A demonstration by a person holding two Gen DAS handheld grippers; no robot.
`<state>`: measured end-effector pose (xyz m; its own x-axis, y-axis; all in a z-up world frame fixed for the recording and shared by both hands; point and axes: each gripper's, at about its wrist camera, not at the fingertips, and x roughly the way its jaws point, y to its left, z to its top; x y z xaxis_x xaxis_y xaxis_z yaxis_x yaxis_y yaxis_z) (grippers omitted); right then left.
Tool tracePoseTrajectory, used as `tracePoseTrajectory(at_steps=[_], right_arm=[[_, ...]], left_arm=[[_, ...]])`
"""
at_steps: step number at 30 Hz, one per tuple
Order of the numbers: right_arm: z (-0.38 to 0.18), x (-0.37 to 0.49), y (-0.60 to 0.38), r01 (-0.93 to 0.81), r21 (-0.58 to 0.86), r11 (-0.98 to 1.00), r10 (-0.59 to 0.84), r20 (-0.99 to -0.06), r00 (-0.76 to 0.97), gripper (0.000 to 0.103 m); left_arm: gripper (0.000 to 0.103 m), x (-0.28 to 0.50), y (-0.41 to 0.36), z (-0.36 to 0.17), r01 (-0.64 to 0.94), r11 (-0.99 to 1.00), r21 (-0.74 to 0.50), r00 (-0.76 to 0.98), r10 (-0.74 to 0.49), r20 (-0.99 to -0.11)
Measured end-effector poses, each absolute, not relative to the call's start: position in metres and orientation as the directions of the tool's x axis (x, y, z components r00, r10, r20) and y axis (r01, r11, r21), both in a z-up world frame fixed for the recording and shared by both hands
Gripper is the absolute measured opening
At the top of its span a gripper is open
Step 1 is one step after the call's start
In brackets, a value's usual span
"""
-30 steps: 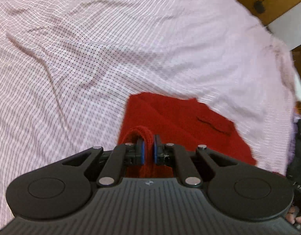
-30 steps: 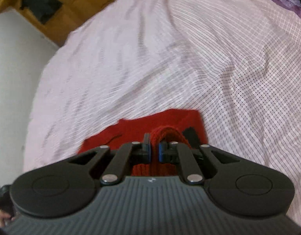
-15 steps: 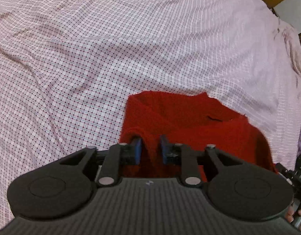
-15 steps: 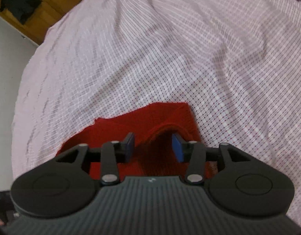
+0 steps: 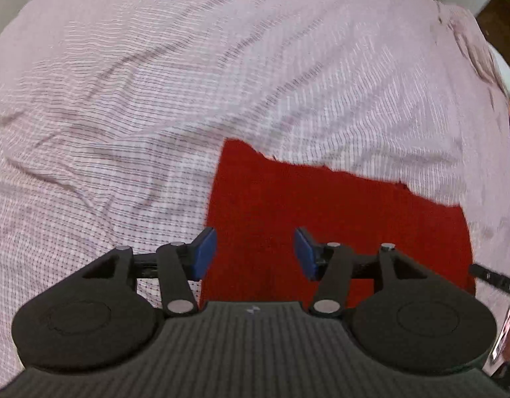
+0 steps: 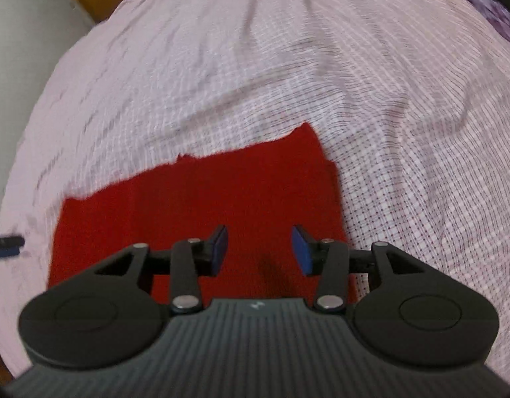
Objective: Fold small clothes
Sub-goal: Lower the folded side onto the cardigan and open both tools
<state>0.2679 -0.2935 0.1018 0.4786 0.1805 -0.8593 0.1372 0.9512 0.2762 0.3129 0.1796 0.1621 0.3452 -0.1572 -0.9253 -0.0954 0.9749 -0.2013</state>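
A red knitted garment (image 5: 337, 212) lies flat and folded on the pink checked bed sheet (image 5: 155, 99). My left gripper (image 5: 255, 248) hovers over its left end, jaws opening, blue pads apart with nothing pinched between them. In the right wrist view the same red garment (image 6: 201, 205) spreads leftward, and my right gripper (image 6: 258, 248) hangs over its right end, open, the cloth lying flat below the pads. The tip of the other gripper (image 6: 6, 245) shows at the left edge.
The checked sheet (image 6: 387, 99) is wrinkled all around the garment. Wooden furniture (image 5: 500, 23) stands at the far right of the left view. A white wall (image 6: 23, 33) and purple cloth (image 6: 486, 0) border the bed in the right view.
Both grippers let go of the red garment's edge and opened. The raised folds dropped flat. Both hands lifted back a little and rolled.
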Motion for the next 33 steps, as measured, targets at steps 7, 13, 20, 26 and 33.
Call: tracePoseTrajectory(at_steps=[7,13,20,26,33], right_arm=[[0.071,0.289,-0.294,0.156,0.198,0.968,0.115,-0.898,0.425,0.044],[0.046,0.3,-0.291,0.146,0.156,0.977,0.088,-0.916,0.39,0.045],[0.043,0.306,-0.288,0.188,0.158,0.969,0.075,-0.919,0.387,0.046],[0.062,0.291,-0.29,0.205,0.193,0.96,0.092,-0.903,0.419,0.047],[0.09,0.253,-0.297,0.23,0.206,0.951,0.08,-0.883,0.462,0.062]], left_arm=[[0.06,0.316,0.154,0.109,-0.04,0.992,-0.123,0.249,-0.11,-0.962],[0.062,0.306,0.149,0.069,-0.015,0.998,-0.057,0.19,-0.053,-0.98],[0.074,0.302,0.159,0.067,-0.072,0.995,-0.072,0.172,-0.058,-0.983],[0.074,0.289,0.155,0.084,-0.09,0.995,-0.04,0.169,-0.025,-0.985],[0.074,0.268,0.147,0.118,-0.083,0.996,-0.012,0.189,0.004,-0.982]])
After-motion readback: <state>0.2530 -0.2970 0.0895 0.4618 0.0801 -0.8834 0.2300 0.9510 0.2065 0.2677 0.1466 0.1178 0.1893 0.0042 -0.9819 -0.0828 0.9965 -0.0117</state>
